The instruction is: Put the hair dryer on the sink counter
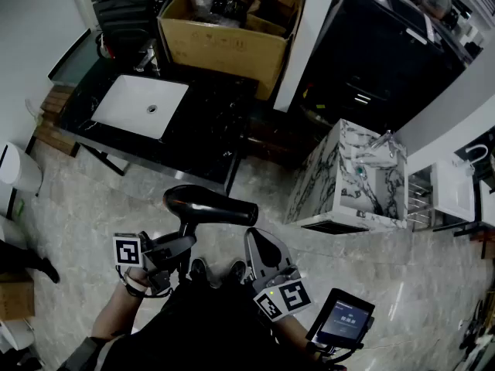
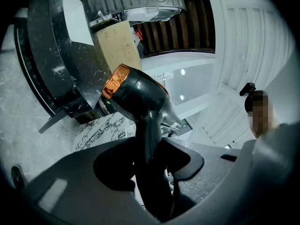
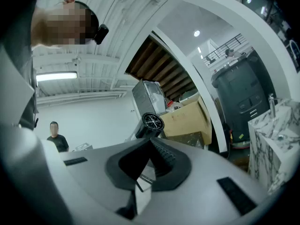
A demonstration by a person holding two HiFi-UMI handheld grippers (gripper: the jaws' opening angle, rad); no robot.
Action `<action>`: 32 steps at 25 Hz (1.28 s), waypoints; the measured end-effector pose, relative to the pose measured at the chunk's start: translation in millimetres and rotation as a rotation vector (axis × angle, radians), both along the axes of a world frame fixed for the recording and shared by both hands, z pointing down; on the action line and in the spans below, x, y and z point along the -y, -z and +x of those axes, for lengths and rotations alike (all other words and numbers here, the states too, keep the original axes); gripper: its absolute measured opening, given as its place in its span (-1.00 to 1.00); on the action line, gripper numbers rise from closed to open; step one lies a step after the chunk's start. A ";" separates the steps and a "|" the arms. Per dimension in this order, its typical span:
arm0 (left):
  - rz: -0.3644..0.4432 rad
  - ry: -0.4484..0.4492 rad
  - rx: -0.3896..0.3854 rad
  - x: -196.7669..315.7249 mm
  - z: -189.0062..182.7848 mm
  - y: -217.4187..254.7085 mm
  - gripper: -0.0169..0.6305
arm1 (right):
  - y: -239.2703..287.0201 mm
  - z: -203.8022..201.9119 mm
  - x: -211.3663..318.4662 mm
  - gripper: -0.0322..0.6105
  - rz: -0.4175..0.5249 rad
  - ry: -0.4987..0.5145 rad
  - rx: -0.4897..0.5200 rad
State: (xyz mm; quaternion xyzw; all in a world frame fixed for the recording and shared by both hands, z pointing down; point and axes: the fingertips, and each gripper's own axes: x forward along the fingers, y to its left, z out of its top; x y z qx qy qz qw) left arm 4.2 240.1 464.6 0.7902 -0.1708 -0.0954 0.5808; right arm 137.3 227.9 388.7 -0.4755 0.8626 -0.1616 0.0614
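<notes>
Gripping only the slim handle, the left gripper [image 1: 179, 247] has its jaws clamped on the glossy black hair dryer [image 1: 210, 207], which hangs over the grey stone floor [image 1: 100, 199], well apart from the black marble sink desk [image 1: 197, 141]. Its heavy barrel sits above the grip, so a jolt on the way could swing it round or let it slip. The right gripper [image 1: 267, 255] seems to have its jaws together on nothing, though its view is murky, so nothing backs the hold. Set down carelessly, the dryer could roll into the white rectangular basin [image 1: 139, 107] or off the front edge.
</notes>
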 end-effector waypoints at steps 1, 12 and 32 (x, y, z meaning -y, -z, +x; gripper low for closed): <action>0.019 0.004 -0.012 -2.3 -2.7 6.9 -0.40 | 2.0 -5.4 -2.7 -0.91 0.003 0.001 0.005; 0.037 0.030 -0.080 -34.4 -31.9 11.9 -0.40 | 1.9 -40.8 -39.2 -0.91 0.029 0.000 -0.040; 0.078 0.082 -0.067 -45.7 -3.3 29.4 -0.40 | 17.4 -14.0 -51.9 -0.91 0.058 0.068 0.033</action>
